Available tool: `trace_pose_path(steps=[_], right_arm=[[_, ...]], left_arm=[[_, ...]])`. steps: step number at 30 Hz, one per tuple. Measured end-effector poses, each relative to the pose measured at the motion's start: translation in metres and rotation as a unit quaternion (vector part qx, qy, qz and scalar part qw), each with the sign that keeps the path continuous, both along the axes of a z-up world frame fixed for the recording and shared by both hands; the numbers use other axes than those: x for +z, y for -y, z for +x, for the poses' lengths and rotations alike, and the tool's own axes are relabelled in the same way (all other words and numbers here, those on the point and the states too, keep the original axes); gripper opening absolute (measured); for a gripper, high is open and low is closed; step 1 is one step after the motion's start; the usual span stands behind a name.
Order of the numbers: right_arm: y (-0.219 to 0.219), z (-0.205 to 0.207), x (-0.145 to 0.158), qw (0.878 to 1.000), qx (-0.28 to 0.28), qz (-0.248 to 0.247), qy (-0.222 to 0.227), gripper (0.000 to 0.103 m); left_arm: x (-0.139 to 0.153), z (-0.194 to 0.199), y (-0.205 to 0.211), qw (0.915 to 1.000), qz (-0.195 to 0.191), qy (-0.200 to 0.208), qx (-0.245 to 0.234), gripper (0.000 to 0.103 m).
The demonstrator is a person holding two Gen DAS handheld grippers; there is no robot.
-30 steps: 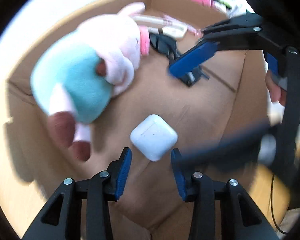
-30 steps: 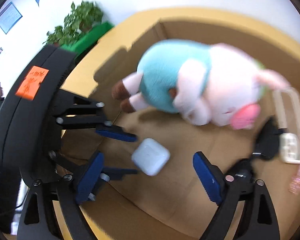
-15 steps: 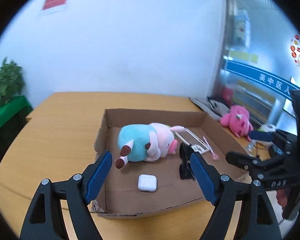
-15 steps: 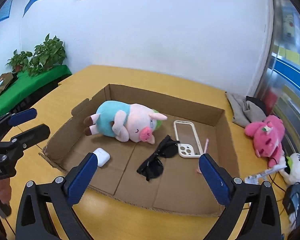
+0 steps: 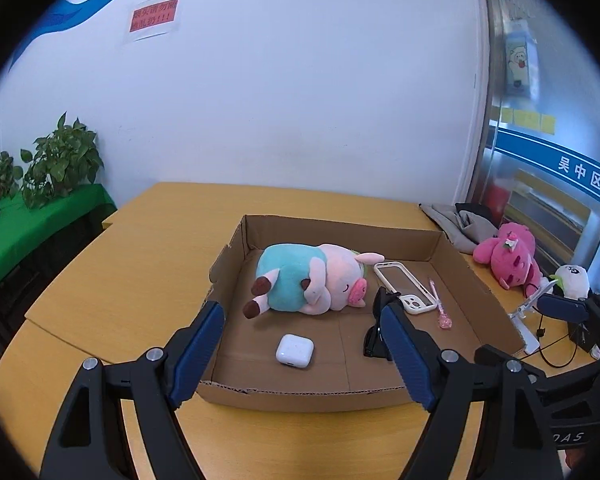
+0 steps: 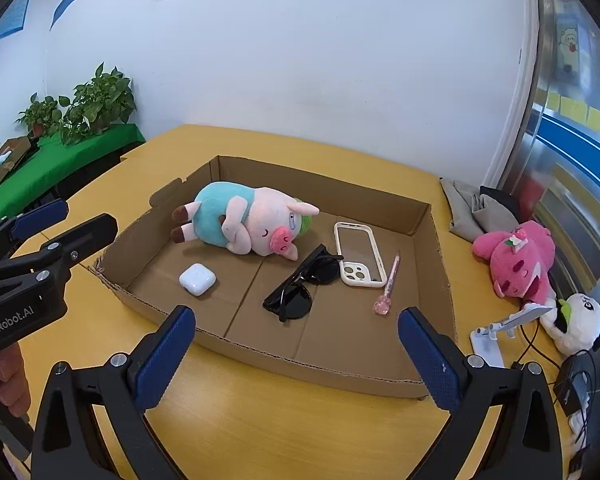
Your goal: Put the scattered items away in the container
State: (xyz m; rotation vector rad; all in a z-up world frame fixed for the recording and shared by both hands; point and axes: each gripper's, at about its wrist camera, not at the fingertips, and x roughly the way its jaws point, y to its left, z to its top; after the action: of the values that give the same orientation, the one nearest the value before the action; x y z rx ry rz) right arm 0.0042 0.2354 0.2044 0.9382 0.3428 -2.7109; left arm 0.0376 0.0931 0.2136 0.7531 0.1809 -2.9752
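Corrugated cardboard tray (image 6: 428, 216) on smooth wooden worktop (image 6: 260, 420): soft plush pig (image 6: 244, 222), glossy rounded earbud case (image 6: 197, 279). Left hand-held gripper (image 5: 302, 346) & right hand-held gripper (image 6: 296, 356) both wide apart, nothing held.

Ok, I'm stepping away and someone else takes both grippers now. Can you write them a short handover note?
Left gripper: open, empty, its jaws have just been opening.
Right gripper: open, empty, its jaws have just been opening.
In the cardboard box: pig plush, white earbud case, sunglasses, phone case, pink pen.
Done: those five are in.
Left: possibly the pink plush and white plush on the table beside the box, if they count.
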Motion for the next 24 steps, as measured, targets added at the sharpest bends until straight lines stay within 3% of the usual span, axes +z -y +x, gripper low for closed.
trace_pose_path(steps=[24], right_arm=[[-0.008,-0.015,-0.015,1.000,0.011,-0.001,0.011,0.103]], left_arm=[[-0.004,-0.009,-0.007,0.9995,0.007,0.018,0.025,0.081]])
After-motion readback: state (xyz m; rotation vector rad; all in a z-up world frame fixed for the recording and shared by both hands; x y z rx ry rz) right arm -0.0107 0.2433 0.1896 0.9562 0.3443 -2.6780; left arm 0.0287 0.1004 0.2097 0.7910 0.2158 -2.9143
